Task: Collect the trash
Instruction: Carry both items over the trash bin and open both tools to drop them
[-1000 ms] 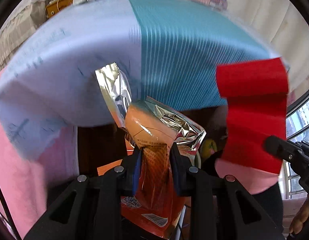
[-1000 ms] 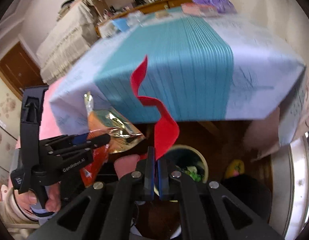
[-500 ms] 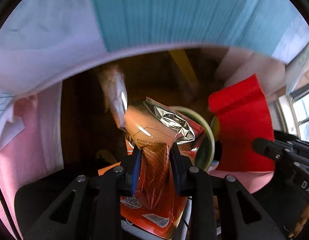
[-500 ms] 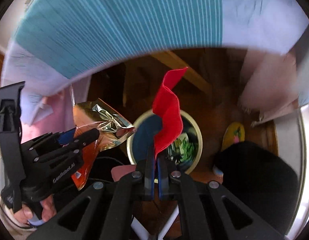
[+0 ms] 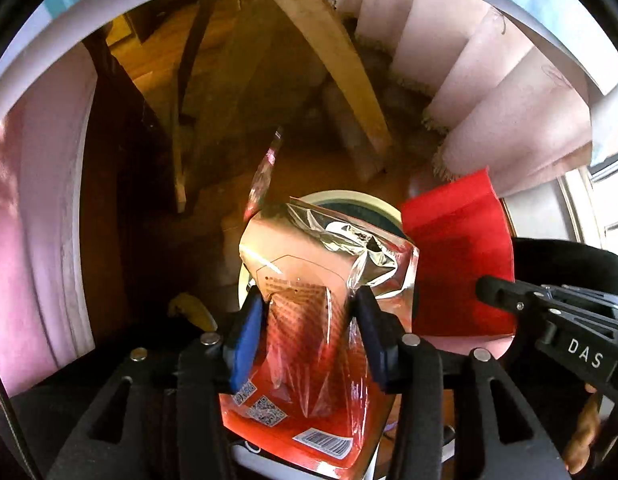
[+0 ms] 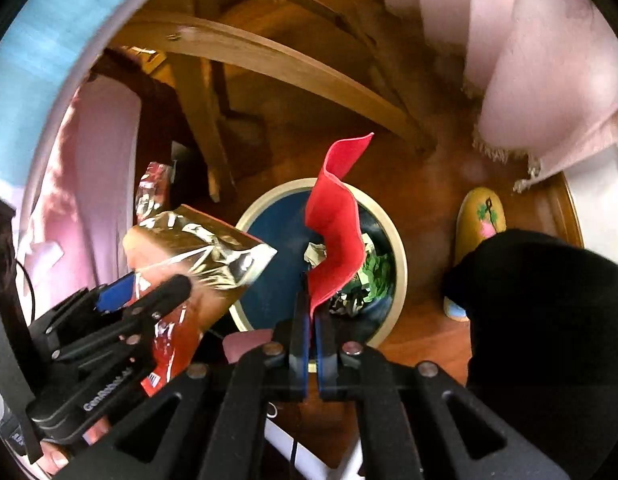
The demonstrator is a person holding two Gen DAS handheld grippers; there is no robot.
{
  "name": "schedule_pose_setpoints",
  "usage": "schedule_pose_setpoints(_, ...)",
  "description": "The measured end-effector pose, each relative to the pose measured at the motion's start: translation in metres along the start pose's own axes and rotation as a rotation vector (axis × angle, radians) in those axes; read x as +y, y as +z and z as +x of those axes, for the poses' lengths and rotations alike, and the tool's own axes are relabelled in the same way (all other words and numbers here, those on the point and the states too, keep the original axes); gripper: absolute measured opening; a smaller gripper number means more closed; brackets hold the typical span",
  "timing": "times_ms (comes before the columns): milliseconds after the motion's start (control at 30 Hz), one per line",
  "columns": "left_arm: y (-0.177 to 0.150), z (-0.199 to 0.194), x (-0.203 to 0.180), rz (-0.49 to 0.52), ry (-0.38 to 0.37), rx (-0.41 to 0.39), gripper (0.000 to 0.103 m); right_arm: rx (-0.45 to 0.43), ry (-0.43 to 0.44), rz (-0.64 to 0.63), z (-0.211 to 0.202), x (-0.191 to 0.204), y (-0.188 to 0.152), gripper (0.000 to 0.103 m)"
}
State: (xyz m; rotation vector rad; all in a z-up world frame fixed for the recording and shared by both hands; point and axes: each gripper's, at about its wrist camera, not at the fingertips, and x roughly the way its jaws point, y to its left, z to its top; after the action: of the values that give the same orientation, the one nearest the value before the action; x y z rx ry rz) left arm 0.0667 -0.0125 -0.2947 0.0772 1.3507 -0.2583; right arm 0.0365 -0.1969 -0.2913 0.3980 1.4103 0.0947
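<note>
An orange-red snack bag (image 5: 305,280) with a torn silver foil top sits between the fingers of my left gripper (image 5: 307,308). Its jaws are opening, and the bag stands loose in the widened gap. My right gripper (image 6: 313,312) is shut on the bottom of a red paper strip (image 6: 337,240) that curls upward. Both point steeply down over a round trash bin (image 6: 401,264) with a cream rim, a dark blue liner and crumpled green and white trash inside. In the right wrist view the left gripper (image 6: 149,288) and its bag (image 6: 197,248) hang over the bin's left rim.
The bin stands on a wooden floor under a table. Pale wooden table legs (image 5: 341,60) cross behind it. Pink cloth (image 5: 489,80) hangs at the right and left. A yellow slipper (image 6: 481,216) lies right of the bin, beside a black clothed leg (image 6: 549,320).
Both grippers have sunk from tabletop height to below the table edge, over the bin. The left jaws have spread apart around the bag. The right stays clamped on the red strip.
</note>
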Motion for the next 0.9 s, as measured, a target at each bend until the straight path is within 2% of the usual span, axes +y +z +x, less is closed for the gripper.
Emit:
schedule_pose_setpoints(233, 0.0, 0.015, 0.013, -0.082, -0.037, 0.059, 0.059, 0.021, 0.003, 0.039, 0.013, -0.007, 0.004, 0.003)
schedule_pose_setpoints(300, 0.001, 0.018, 0.013, -0.086, -0.031, 0.062, 0.067, 0.031, 0.01, 0.039, 0.016, -0.006, 0.006, 0.003)
schedule_pose_setpoints(333, 0.0, 0.017, 0.012, -0.086, -0.03, 0.063, 0.075, 0.036, 0.011, 0.037, 0.018, -0.004, 0.006, 0.003)
schedule_pose_setpoints(367, 0.0, 0.018, 0.012, -0.085, -0.027, 0.064, 0.084, 0.043, 0.007, 0.032, 0.019, -0.003, 0.006, 0.007)
schedule_pose_setpoints(400, 0.0, 0.018, 0.012, -0.084, -0.021, 0.063, 0.087, 0.052, 0.002, 0.028, 0.022, -0.002, 0.006, 0.01)
schedule_pose_setpoints(467, 0.0, 0.017, 0.012, -0.079, -0.007, 0.061, 0.088, 0.065, -0.002, 0.02, 0.025, 0.0, 0.006, 0.033)
schedule_pose_setpoints(533, -0.001, 0.018, 0.008, -0.075, 0.008, 0.061, 0.089, 0.067, 0.006, 0.015, 0.027, 0.0, 0.006, 0.04)
schedule_pose_setpoints(900, -0.002, 0.017, 0.015, -0.09, 0.037, 0.038, 0.089, 0.073, 0.013, 0.025, 0.031, -0.003, 0.01, 0.04)
